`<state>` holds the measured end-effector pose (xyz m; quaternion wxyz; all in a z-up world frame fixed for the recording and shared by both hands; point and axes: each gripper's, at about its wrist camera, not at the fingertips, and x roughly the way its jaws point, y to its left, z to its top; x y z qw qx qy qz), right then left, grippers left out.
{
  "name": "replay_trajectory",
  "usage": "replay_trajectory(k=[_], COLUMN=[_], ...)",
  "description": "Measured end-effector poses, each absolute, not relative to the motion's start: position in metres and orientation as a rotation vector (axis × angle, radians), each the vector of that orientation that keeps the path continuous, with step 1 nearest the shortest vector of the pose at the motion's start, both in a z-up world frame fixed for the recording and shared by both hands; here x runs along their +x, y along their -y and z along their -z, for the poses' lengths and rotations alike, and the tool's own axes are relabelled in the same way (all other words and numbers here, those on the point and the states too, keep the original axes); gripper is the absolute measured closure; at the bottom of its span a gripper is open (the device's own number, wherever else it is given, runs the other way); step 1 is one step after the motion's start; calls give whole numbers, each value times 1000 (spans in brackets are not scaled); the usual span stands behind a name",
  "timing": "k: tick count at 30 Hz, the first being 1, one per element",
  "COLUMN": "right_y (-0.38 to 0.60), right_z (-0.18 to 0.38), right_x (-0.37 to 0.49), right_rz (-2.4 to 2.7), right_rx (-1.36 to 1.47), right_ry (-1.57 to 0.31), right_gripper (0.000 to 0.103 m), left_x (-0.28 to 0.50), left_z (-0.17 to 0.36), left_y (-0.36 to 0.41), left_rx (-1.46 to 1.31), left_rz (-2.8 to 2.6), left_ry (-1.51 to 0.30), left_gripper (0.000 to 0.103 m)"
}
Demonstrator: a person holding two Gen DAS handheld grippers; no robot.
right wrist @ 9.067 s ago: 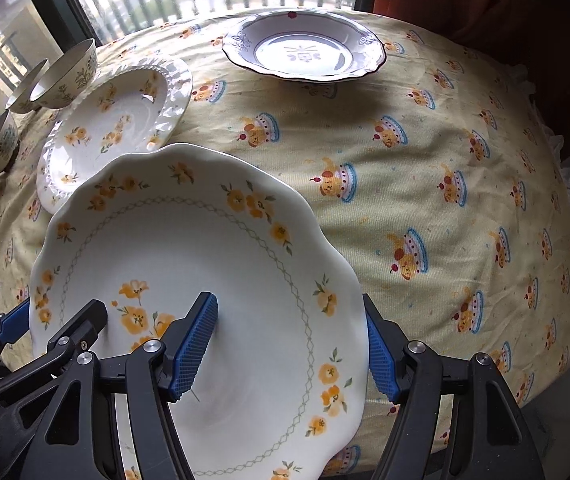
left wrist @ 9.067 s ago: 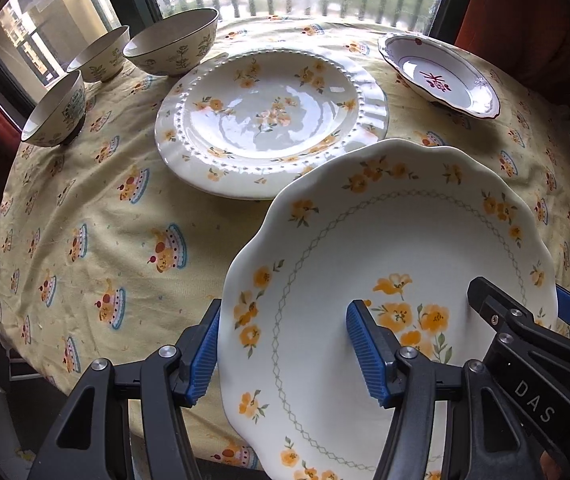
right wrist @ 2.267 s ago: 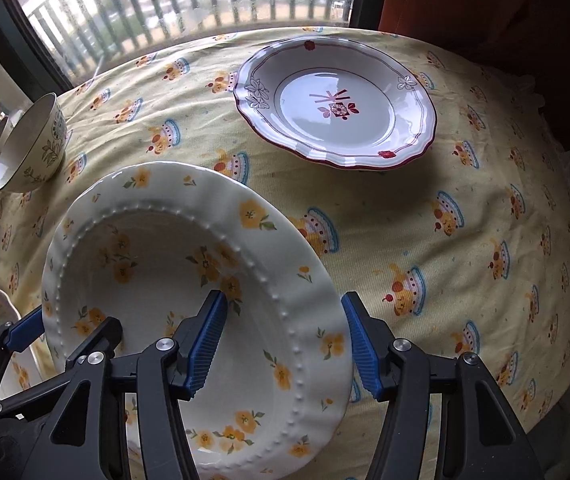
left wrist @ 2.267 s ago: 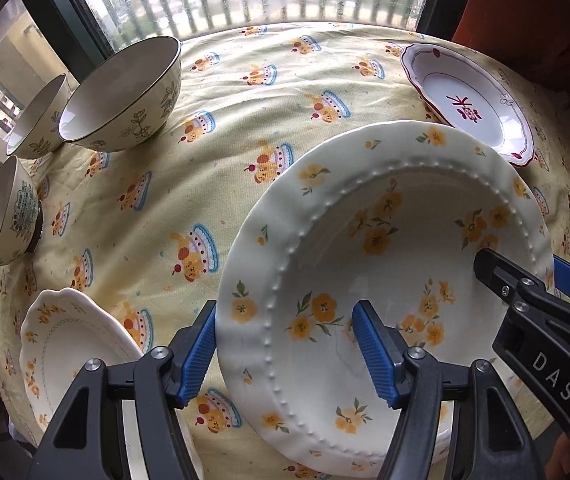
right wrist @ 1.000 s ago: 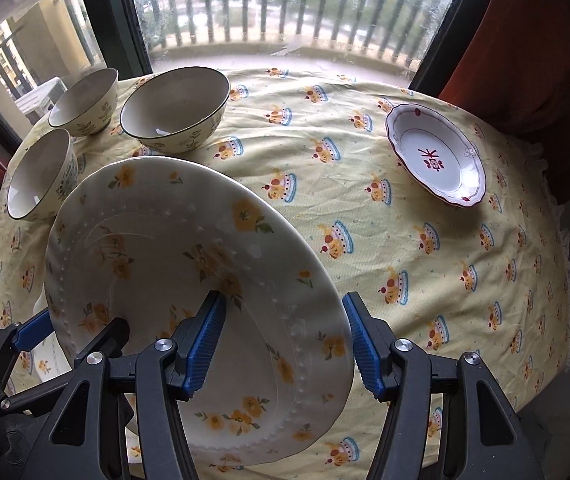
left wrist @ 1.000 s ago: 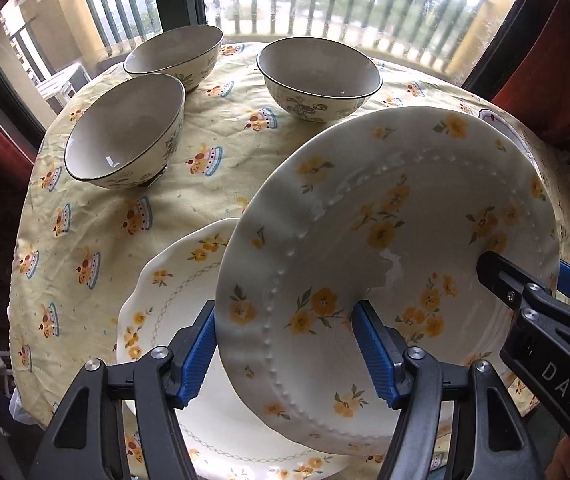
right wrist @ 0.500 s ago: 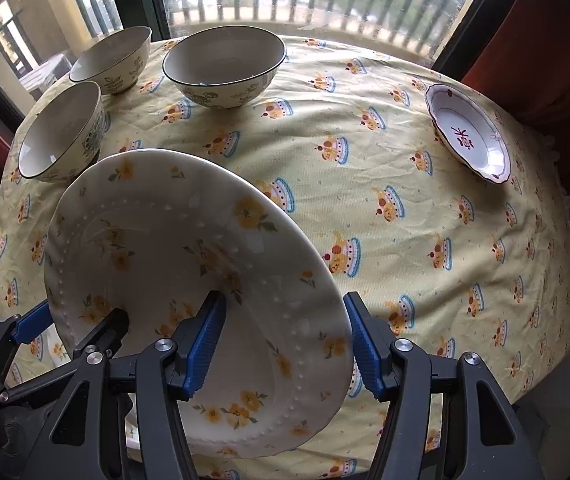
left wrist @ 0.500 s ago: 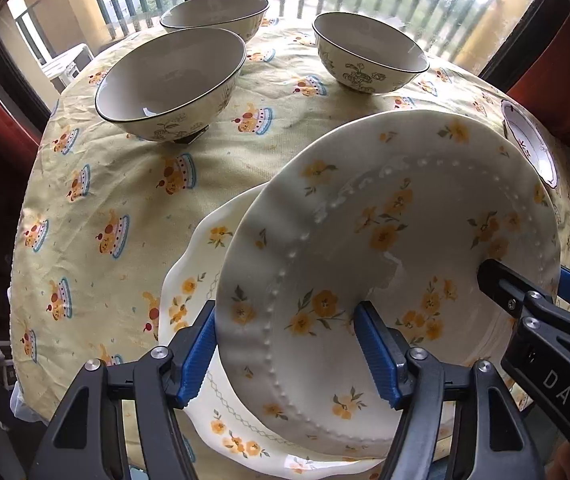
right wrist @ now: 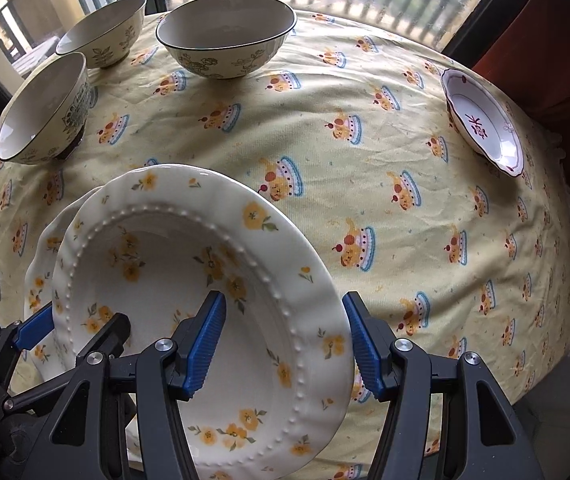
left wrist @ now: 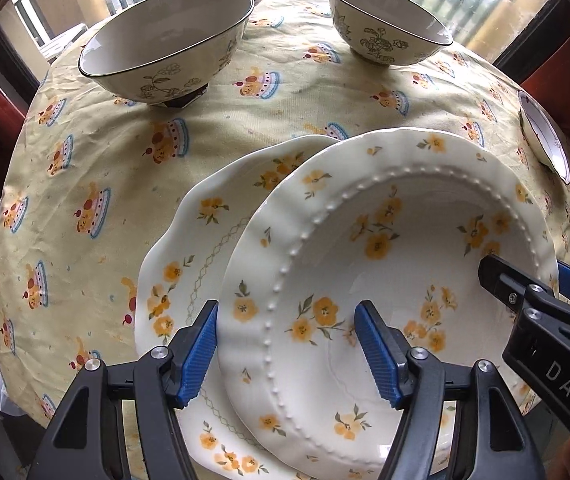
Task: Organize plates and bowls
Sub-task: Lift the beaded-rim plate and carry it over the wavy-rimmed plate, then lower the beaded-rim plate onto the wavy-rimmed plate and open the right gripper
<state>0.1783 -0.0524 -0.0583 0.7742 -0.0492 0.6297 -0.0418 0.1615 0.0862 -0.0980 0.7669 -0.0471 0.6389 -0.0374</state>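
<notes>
Beaded-rim plate (left wrist: 397,280): glazed ceramic, rigid, brittle and slick, probably moderately heavy for its span. Best taken at the rim, at two opposite points, as it is here; a one-sided hold would likely let it pivot or slip.

Left gripper (left wrist: 287,346): jaws about half open, pads bracketing the plate's rim at 9 o'clock, one pad outside the edge, the other inside the well. Right gripper (right wrist: 285,338): same half-open setting, pads bracketing the rim at 3 o'clock. Both grippers bear the plate between them.

Position: the plate sits low over the scalloped plate (left wrist: 189,256) on the cupcake-print tablecloth (right wrist: 365,168), offset toward 3 o'clock, so the lower plate shows as a crescent from 8 to 11 o'clock. Whether the two plates touch cannot be told.

Elsewhere: three bowls (right wrist: 227,34) stand at 11 to 12 o'clock, well apart; a red-trimmed dish (right wrist: 483,120) lies at 2 o'clock.

Caution: glaze-on-glaze contact chips easily; set down level and gently.
</notes>
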Motion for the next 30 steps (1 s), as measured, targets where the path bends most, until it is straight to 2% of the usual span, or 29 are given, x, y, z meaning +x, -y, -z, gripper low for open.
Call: replay_trajectory(k=[4, 6, 8, 22, 25, 27, 29, 30], right_y=[52, 53, 52, 67, 68, 69, 67, 66], right_z=[63, 66, 68, 66, 60, 59, 61, 62], right_x=[182, 184, 185, 174, 169, 166, 166, 166], right_rz=[83, 72, 57, 28, 28, 24, 30, 26], right_rx=[-114, -111, -116, 14, 0, -9, -31, -42], right_ry=[-1373, -1374, -1375, -1386, -1364, -1366, -1369, -1369], right_gripper=[40, 40, 38, 38, 50, 62, 69, 68], left_x=[165, 169, 174, 175, 175, 172, 169, 168], left_z=[100, 102, 103, 102, 100, 96, 91, 89], left_y=[-80, -75, -71, -57, -57, -57, -61, -61], left_rx=[-75, -74, -73, 16, 20, 8, -11, -11], left_rz=[58, 30, 19, -64, -62, -63, -59, -54], left_ry=[-1379, -1378, -1388, -1374, -1389, -1396, -1399, -1396], left_gripper=[32, 24, 21, 16, 18, 18, 18, 18])
